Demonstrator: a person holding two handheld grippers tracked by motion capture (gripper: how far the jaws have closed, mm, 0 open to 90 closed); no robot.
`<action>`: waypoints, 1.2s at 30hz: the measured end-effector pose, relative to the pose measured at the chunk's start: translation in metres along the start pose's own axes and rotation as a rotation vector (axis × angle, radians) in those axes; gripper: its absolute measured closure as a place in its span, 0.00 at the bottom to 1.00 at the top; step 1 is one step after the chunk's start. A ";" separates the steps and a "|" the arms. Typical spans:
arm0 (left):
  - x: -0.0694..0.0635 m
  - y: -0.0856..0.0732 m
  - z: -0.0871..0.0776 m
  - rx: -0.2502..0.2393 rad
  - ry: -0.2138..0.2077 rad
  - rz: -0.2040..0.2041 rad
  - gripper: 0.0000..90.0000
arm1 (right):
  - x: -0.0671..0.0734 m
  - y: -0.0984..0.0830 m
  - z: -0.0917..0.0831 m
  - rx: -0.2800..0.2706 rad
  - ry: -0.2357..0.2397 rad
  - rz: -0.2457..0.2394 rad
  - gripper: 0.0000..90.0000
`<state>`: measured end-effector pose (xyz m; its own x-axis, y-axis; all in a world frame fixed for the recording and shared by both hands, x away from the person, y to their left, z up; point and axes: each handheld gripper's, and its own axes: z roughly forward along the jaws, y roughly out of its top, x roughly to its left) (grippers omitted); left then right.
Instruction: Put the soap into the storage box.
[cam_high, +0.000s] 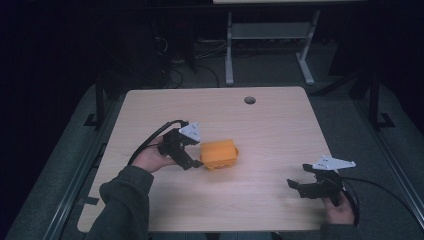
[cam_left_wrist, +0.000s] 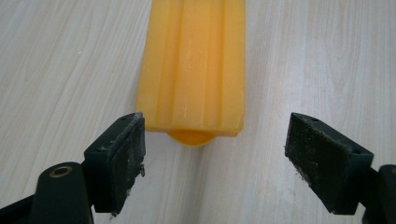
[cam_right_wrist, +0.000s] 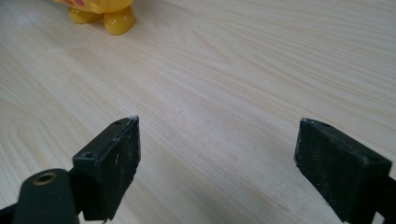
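Risking a shove: left hand-held gripper (cam_left_wrist: 212, 154) spreading wide, off-centre at orange block (cam_left_wrist: 194, 65); right hand-held gripper (cam_right_wrist: 217, 163) likewise spread, gripping nothing.

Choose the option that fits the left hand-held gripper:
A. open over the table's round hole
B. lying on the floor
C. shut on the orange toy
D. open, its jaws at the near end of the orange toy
D: the left hand-held gripper has its jaws spread apart at the near end of the orange toy, not clamped on it.
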<state>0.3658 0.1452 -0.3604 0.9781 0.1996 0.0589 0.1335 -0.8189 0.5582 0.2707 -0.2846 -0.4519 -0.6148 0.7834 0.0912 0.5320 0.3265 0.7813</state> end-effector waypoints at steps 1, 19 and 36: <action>0.000 -0.001 -0.001 0.004 -0.001 0.006 0.22 | 0.000 0.000 0.000 0.000 0.000 -0.001 0.16; -0.010 -0.019 -0.009 -0.005 0.018 -0.003 0.21 | -0.001 -0.002 -0.001 0.011 -0.008 0.002 0.15; -0.016 -0.046 -0.012 -0.008 0.013 -0.036 0.21 | -0.001 -0.002 0.000 0.015 -0.019 0.006 0.15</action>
<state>0.3422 0.1866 -0.3771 0.9706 0.2357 0.0499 0.1667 -0.8067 0.5669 0.2701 -0.2859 -0.4541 -0.6003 0.7953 0.0845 0.5447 0.3292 0.7713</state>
